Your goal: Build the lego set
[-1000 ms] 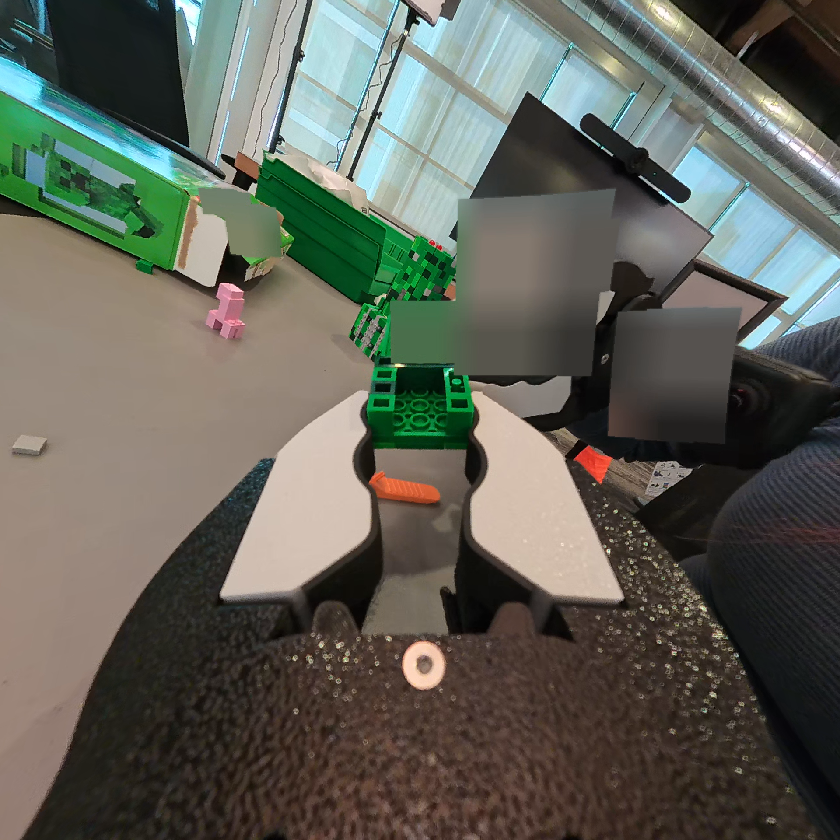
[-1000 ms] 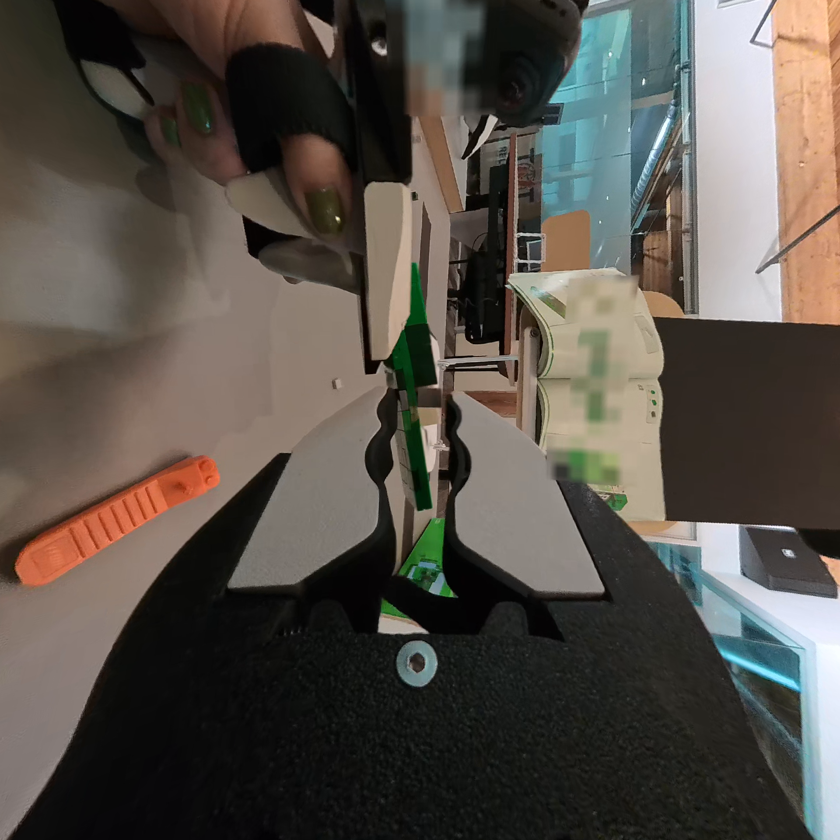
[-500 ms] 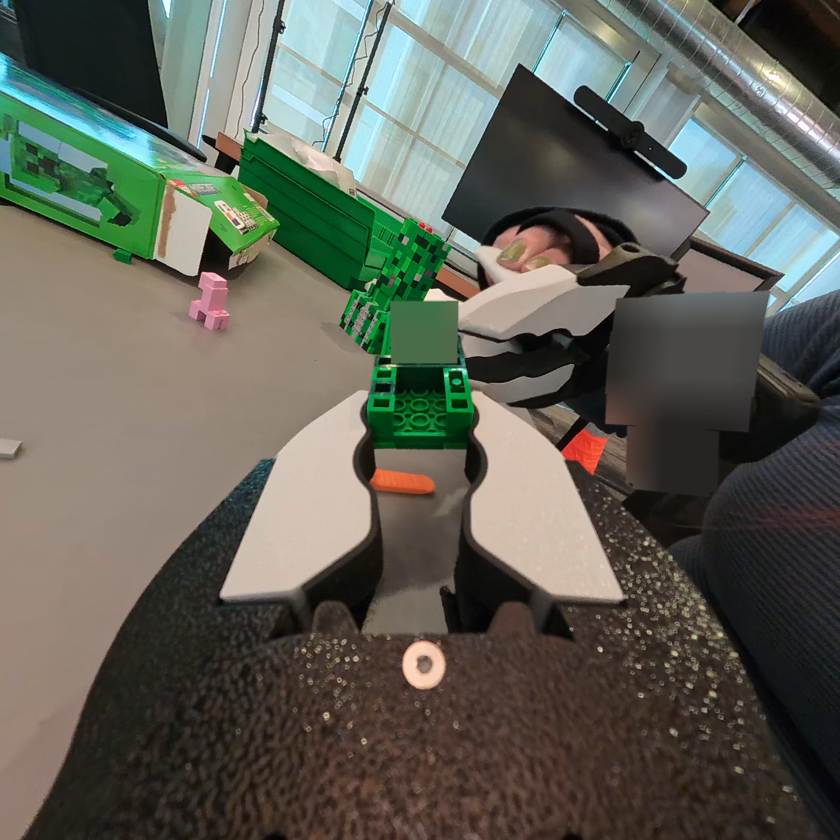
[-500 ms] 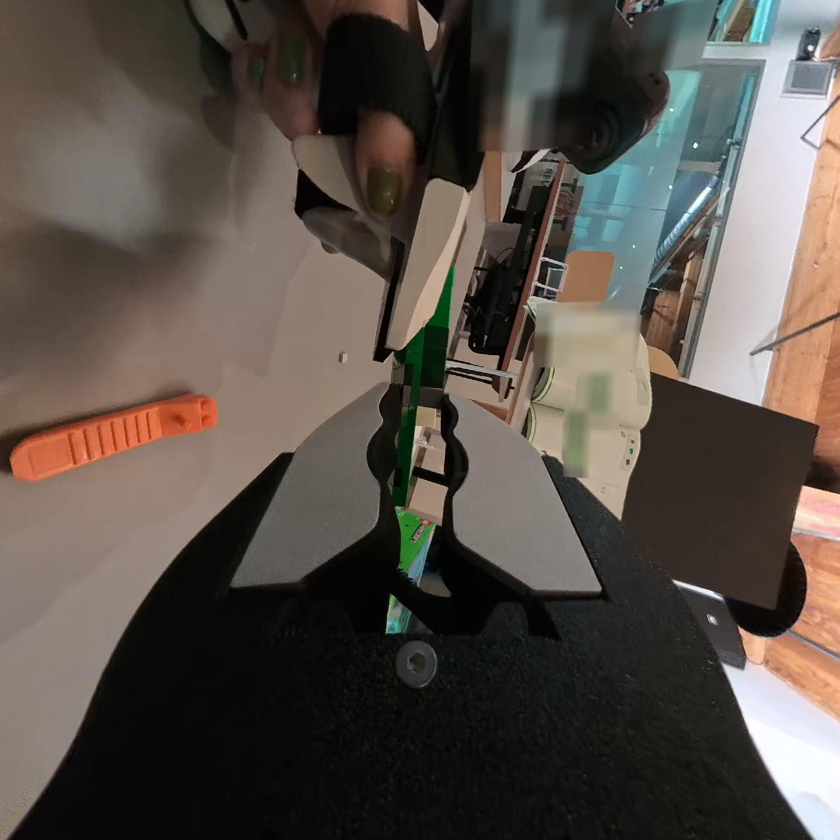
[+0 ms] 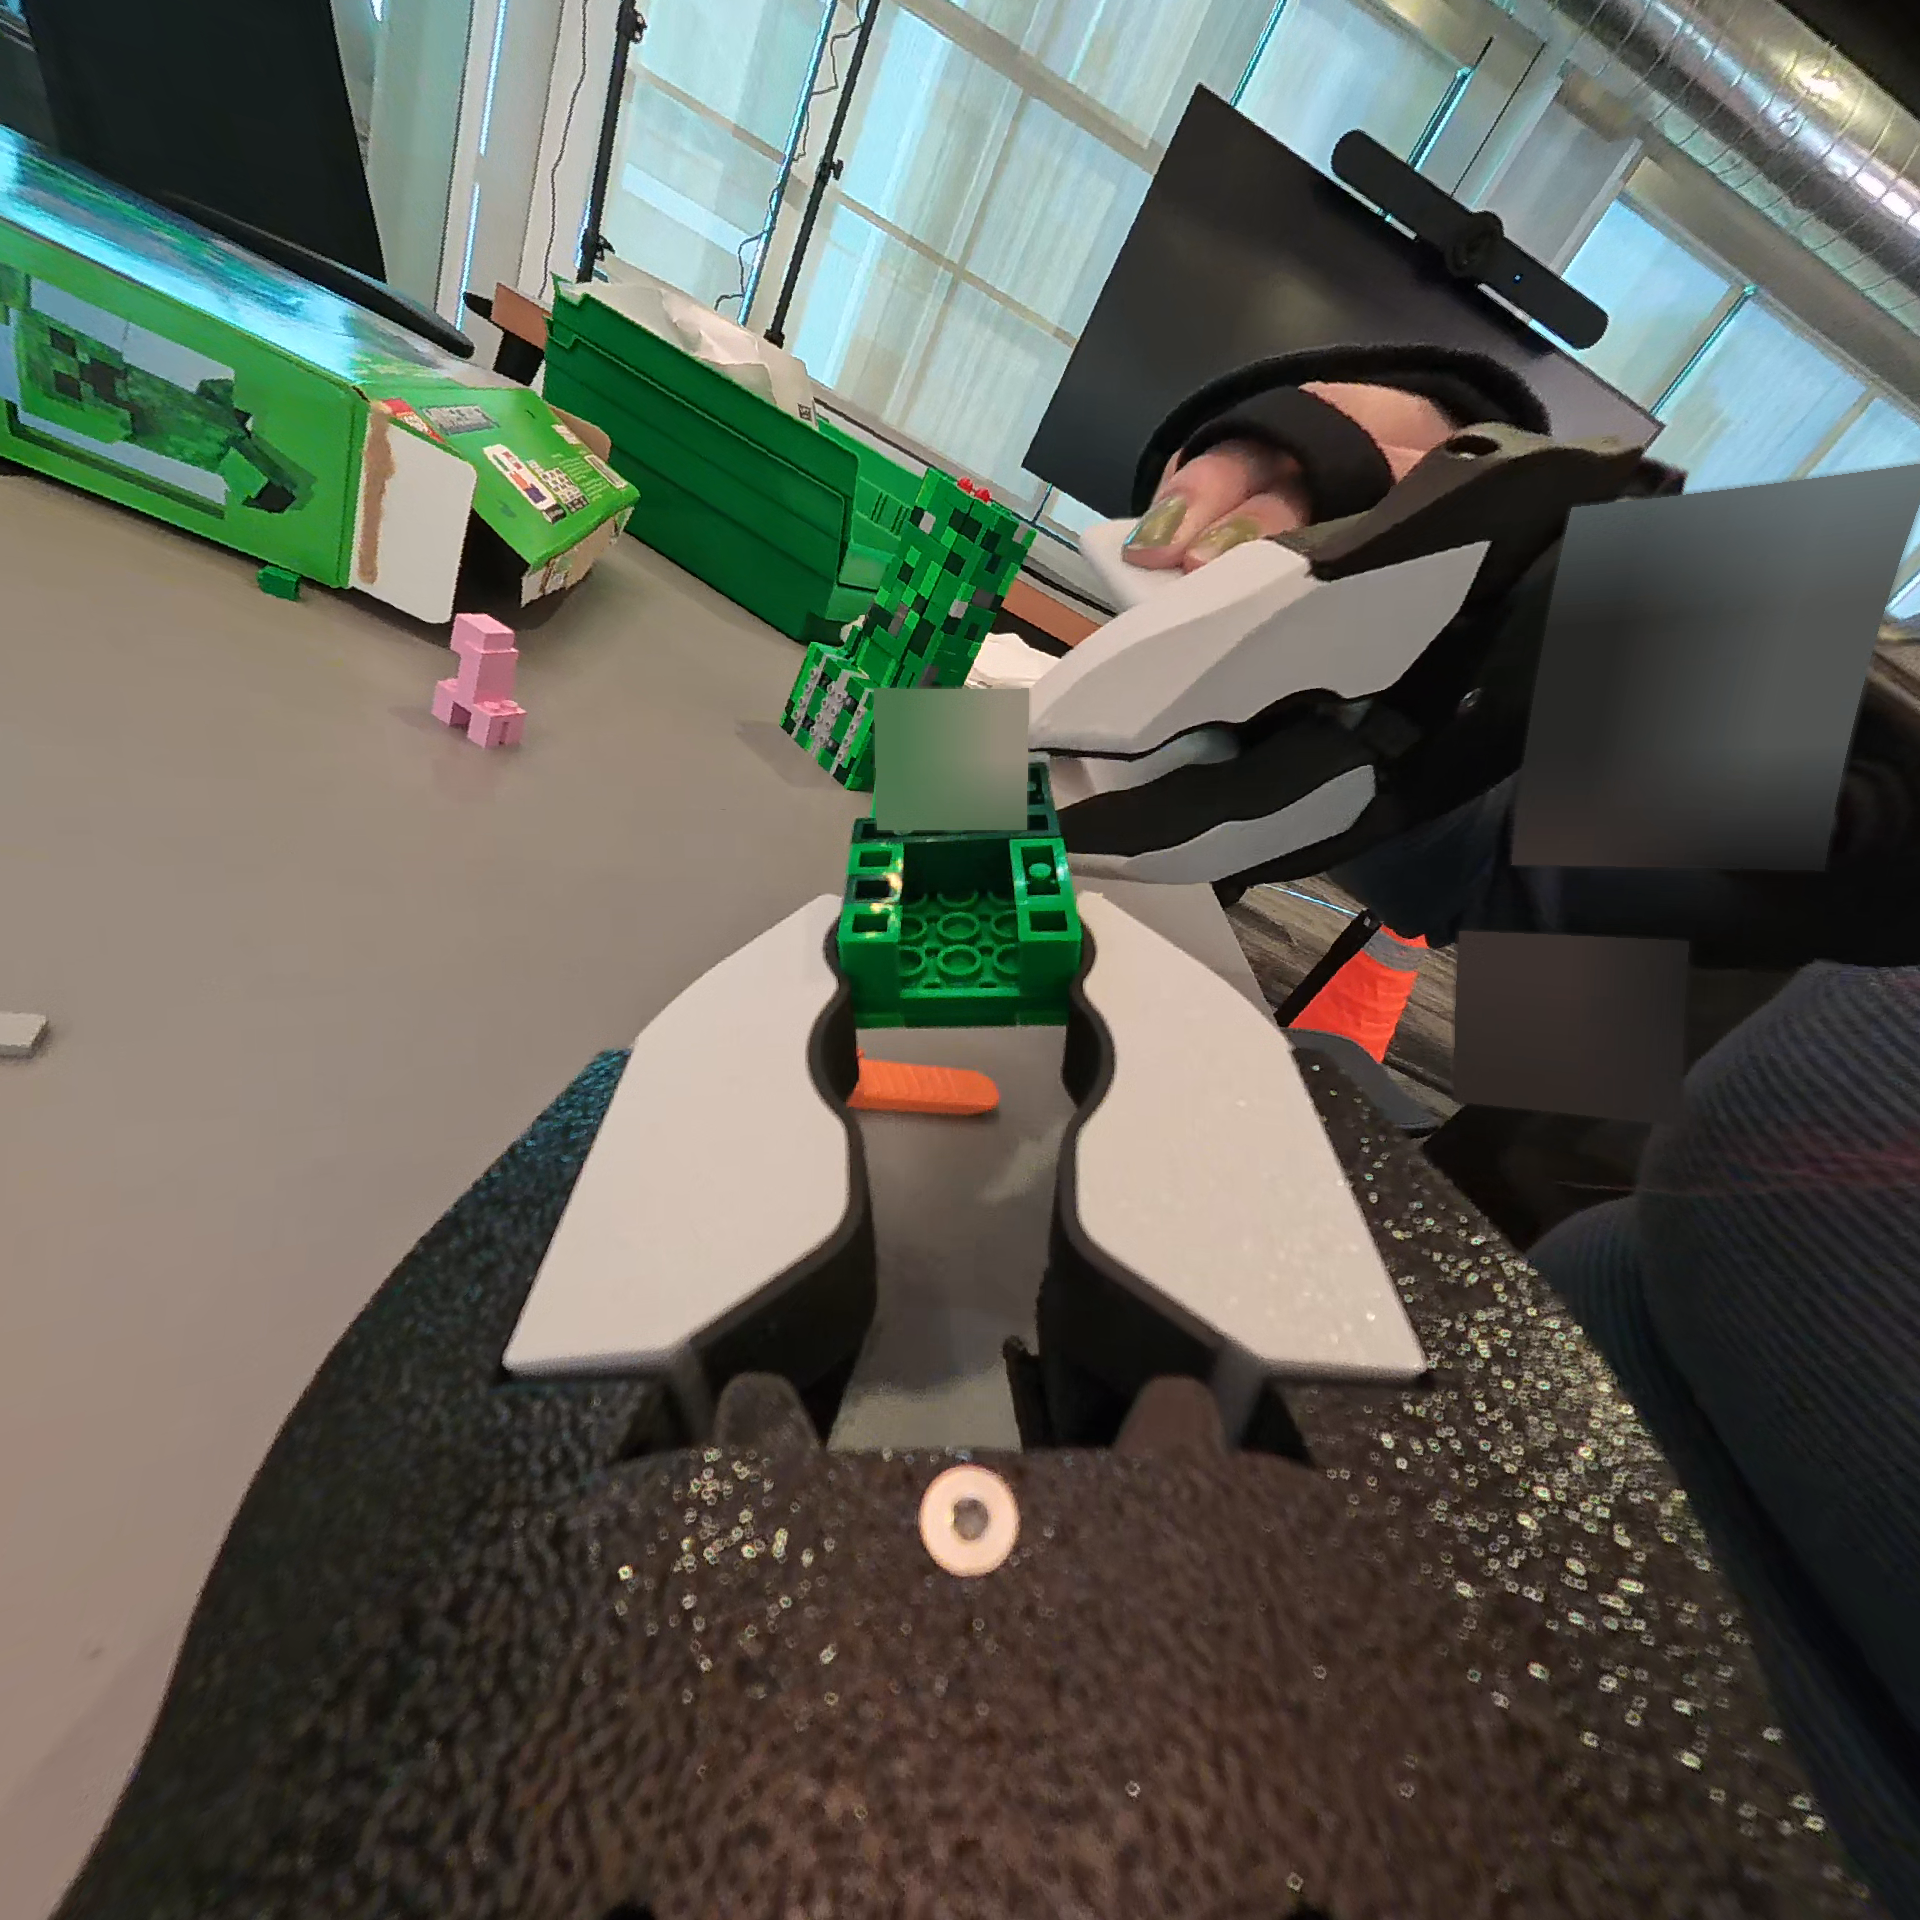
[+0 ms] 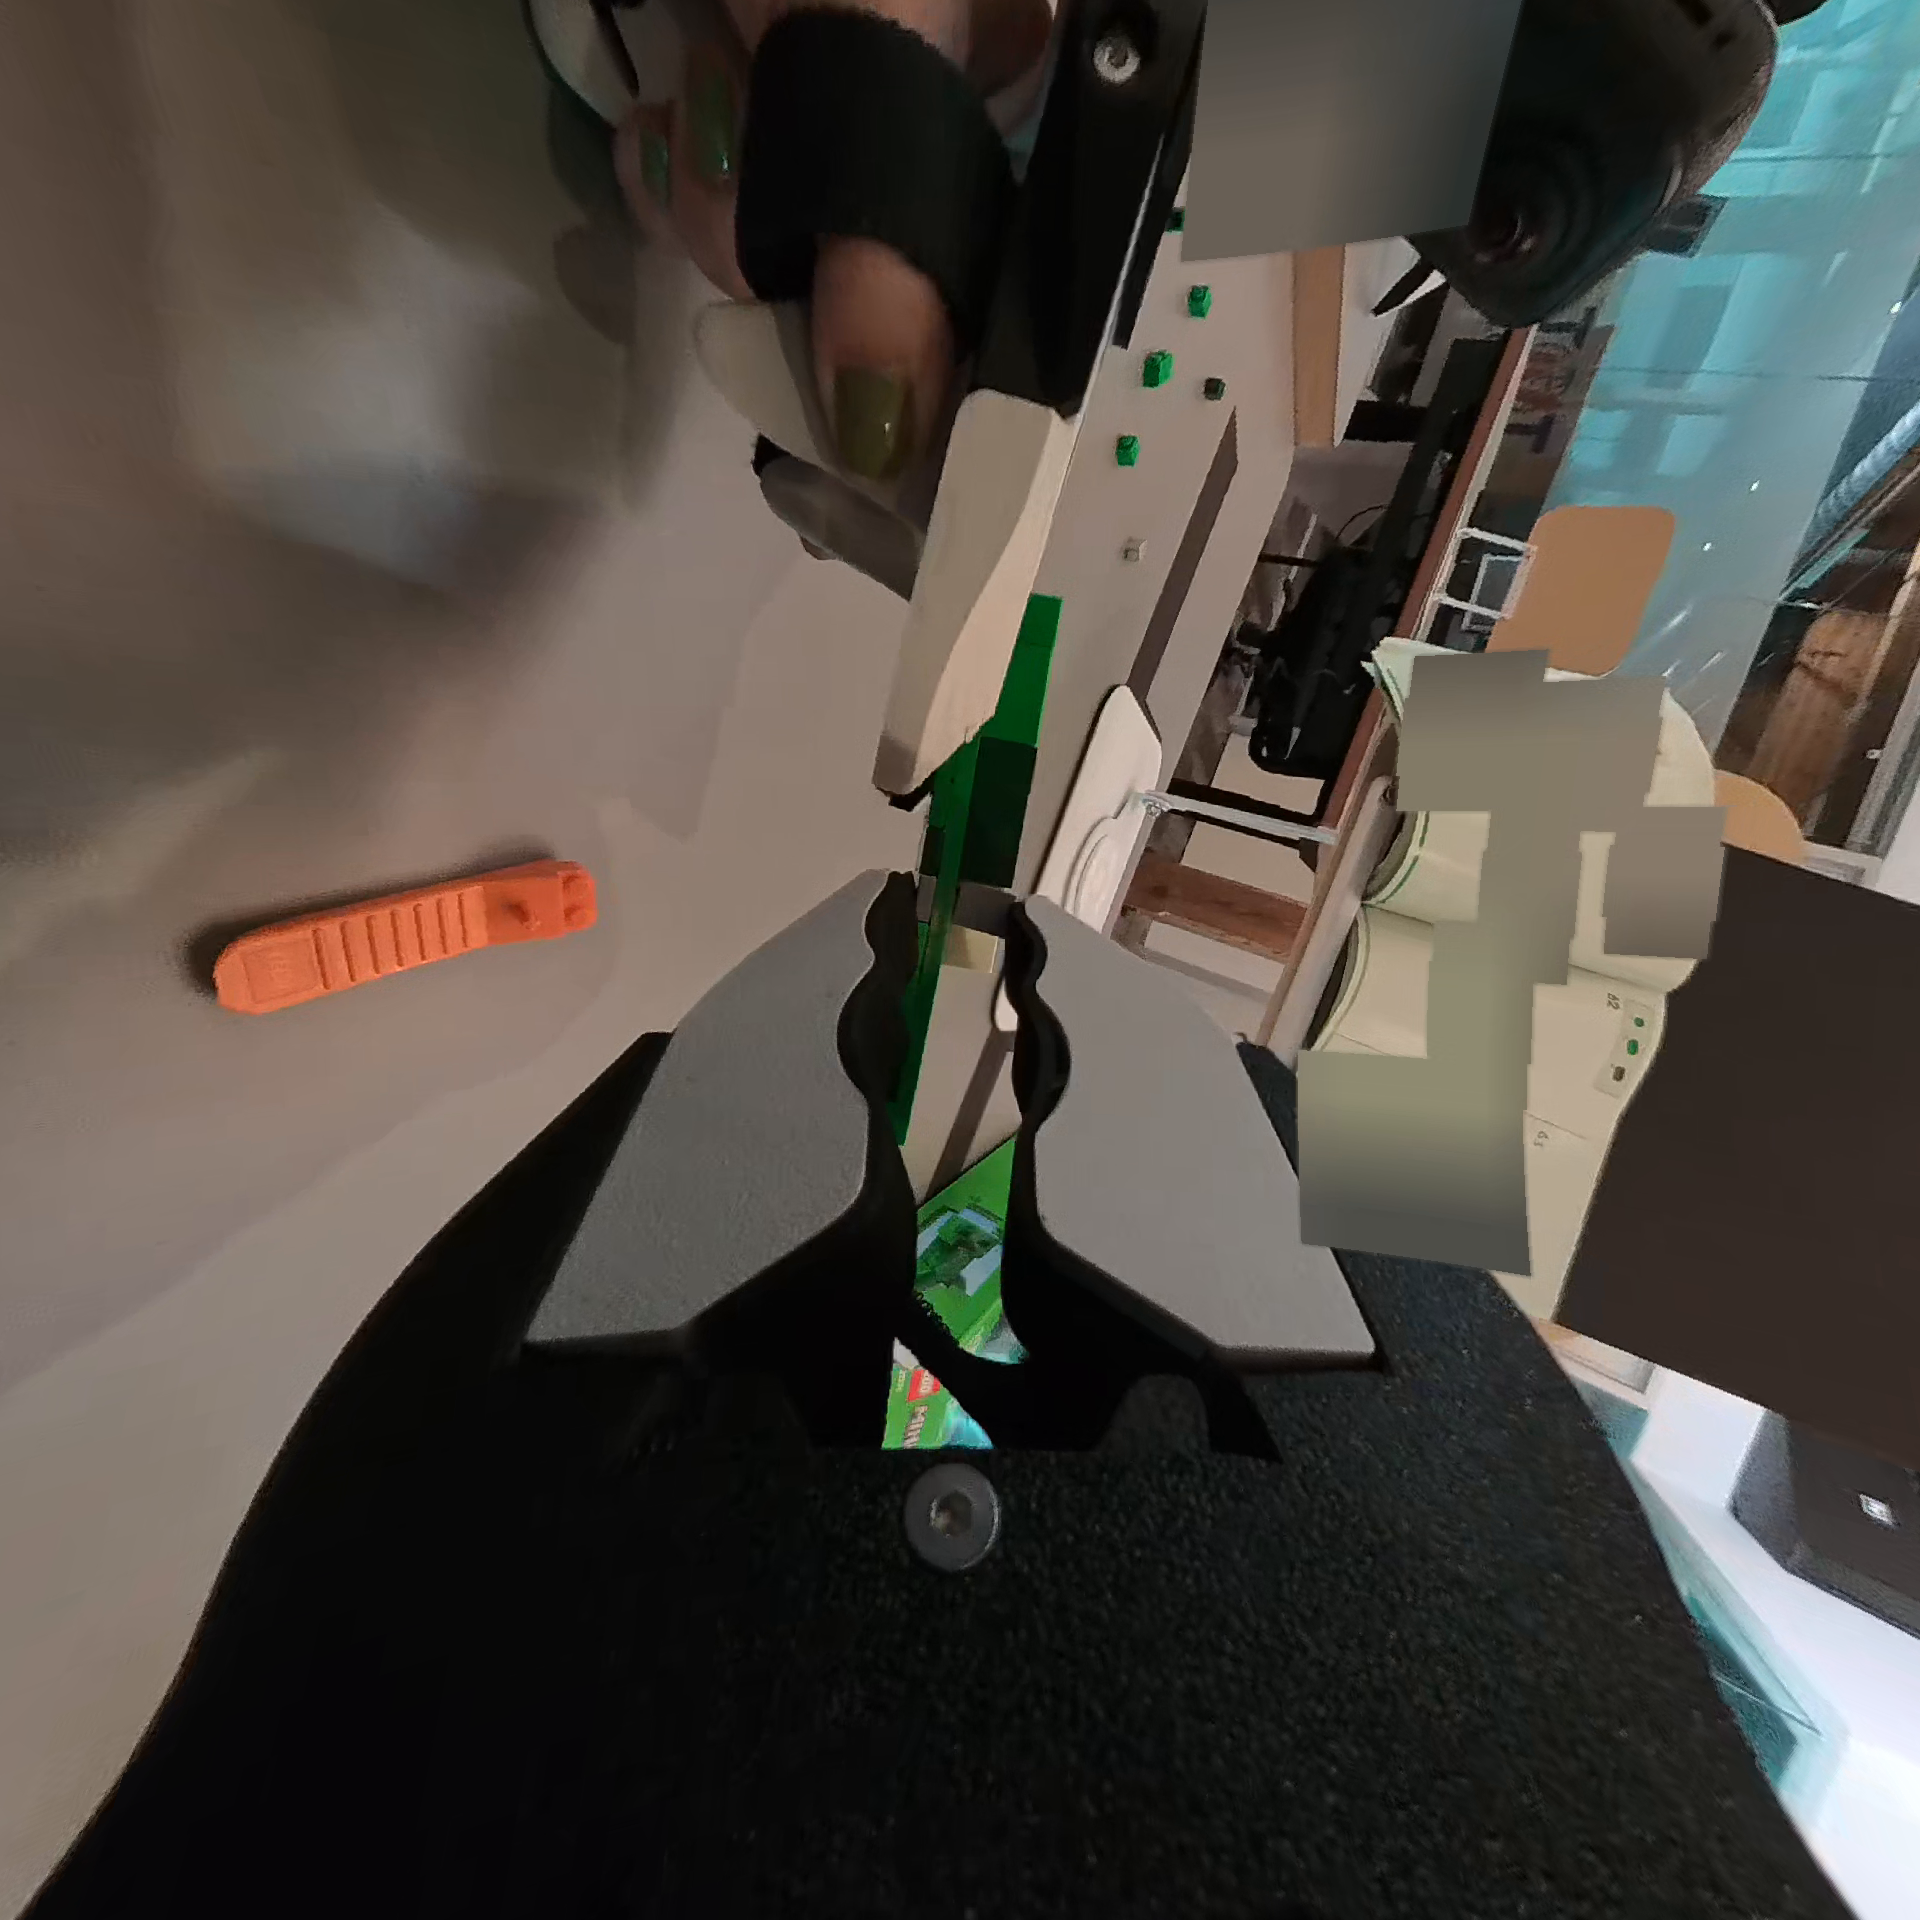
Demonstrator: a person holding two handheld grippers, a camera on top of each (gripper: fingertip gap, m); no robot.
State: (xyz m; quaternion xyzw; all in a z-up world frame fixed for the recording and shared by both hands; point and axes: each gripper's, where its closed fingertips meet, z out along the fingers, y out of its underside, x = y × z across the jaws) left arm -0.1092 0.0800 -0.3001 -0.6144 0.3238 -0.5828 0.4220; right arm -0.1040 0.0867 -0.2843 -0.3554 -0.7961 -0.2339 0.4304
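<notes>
Left wrist view: the left claw (image 5: 961, 940) is closed on a green lego block assembly (image 5: 958, 930), its fingertips pressed to the two sides and the piece held above the grey desk (image 5: 260, 935). An orange brick separator (image 5: 923, 1087) lies on the desk below it. The right claw (image 5: 1081, 779) reaches in from the right, tips at the far edge of the assembly. Farther back stand a green creeper figure (image 5: 925, 613), a pink lego figure (image 5: 480, 698) and an opened green box (image 5: 229, 436). Right wrist view: the right claw (image 6: 954, 914) is nearly closed, pinching a thin part at the near end of the green assembly (image 6: 1013, 727); the left claw's pale finger (image 6: 982, 592) lies against the assembly beyond it. The separator (image 6: 405, 935) rests on the desk (image 6: 312, 623), left of the claws. Small green bricks (image 6: 1155, 366) lie scattered farther off.
</notes>
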